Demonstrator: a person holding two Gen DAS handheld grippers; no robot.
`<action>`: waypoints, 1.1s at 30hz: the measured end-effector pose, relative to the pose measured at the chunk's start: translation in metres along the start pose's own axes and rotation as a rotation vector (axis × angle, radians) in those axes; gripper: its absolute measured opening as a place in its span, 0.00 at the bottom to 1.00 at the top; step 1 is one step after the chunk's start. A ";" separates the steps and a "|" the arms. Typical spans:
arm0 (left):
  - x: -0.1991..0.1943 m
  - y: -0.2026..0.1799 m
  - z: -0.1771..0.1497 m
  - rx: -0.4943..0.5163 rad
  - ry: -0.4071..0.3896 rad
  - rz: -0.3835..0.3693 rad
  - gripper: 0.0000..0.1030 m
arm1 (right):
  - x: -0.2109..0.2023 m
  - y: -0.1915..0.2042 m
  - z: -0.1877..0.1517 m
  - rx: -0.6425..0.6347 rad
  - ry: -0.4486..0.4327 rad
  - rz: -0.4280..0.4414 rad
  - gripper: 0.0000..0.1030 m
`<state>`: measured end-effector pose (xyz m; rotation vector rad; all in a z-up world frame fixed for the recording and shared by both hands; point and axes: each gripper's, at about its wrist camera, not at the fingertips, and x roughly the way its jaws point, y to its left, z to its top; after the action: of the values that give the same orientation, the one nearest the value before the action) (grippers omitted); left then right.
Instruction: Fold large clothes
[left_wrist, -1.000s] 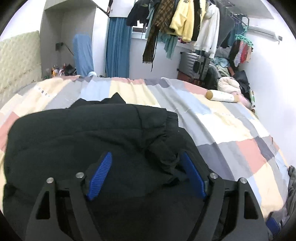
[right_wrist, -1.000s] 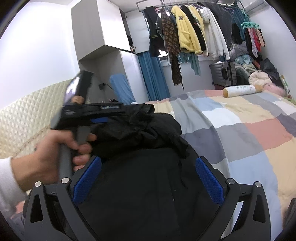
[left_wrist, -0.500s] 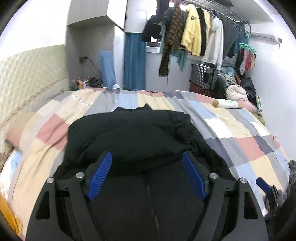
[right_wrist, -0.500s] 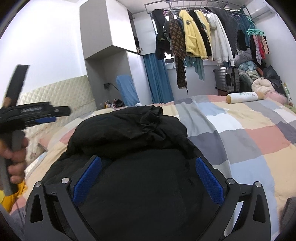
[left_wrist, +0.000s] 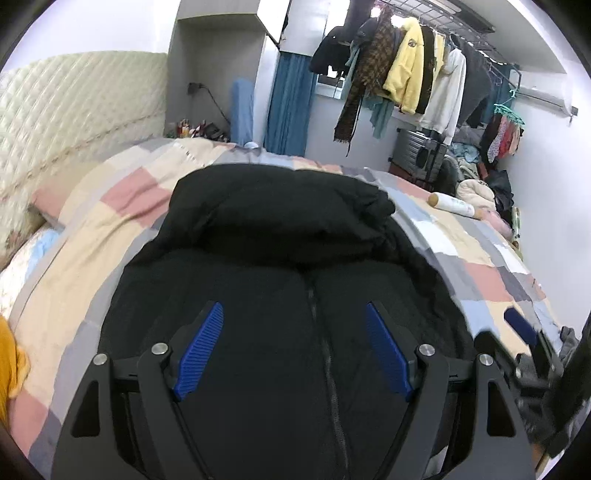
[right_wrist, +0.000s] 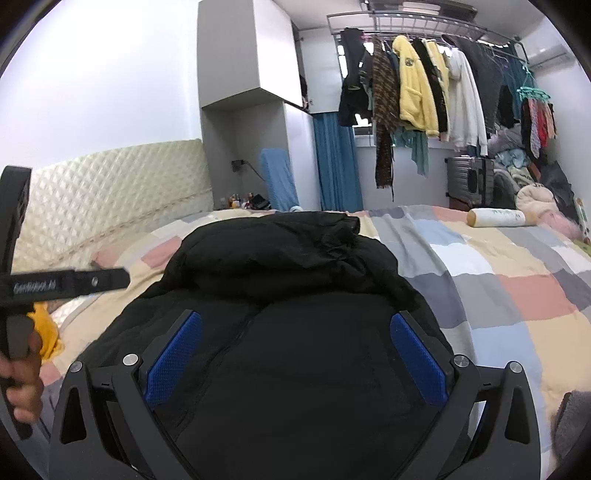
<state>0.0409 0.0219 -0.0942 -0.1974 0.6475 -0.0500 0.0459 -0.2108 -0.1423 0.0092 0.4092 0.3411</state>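
Two grippers are seen held above a black jacket (left_wrist: 280, 236) that is spread on a patchwork quilt (left_wrist: 110, 236), its far part folded back over itself in the middle of each frame. The left gripper (left_wrist: 293, 347) is seen at the bottom of the left wrist view with its blue pads (left_wrist: 199, 350) spread wide and nothing between them. The right gripper (right_wrist: 293, 363) is likewise parted and empty at the bottom of its own view. At the left edge of the right wrist view a hand (right_wrist: 22, 373) is seen around a black handle
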 end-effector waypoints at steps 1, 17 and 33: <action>0.000 0.001 -0.003 0.003 0.005 0.005 0.77 | 0.001 0.002 0.000 -0.007 0.000 0.003 1.00; 0.001 0.017 -0.004 -0.013 -0.031 -0.009 0.77 | 0.068 -0.041 0.025 0.137 0.110 -0.020 1.00; 0.028 0.063 0.000 -0.018 -0.087 -0.003 0.77 | 0.280 -0.091 0.080 0.304 0.301 -0.071 0.60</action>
<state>0.0623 0.0802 -0.1232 -0.2169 0.5611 -0.0381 0.3479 -0.2000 -0.1842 0.2423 0.7549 0.2076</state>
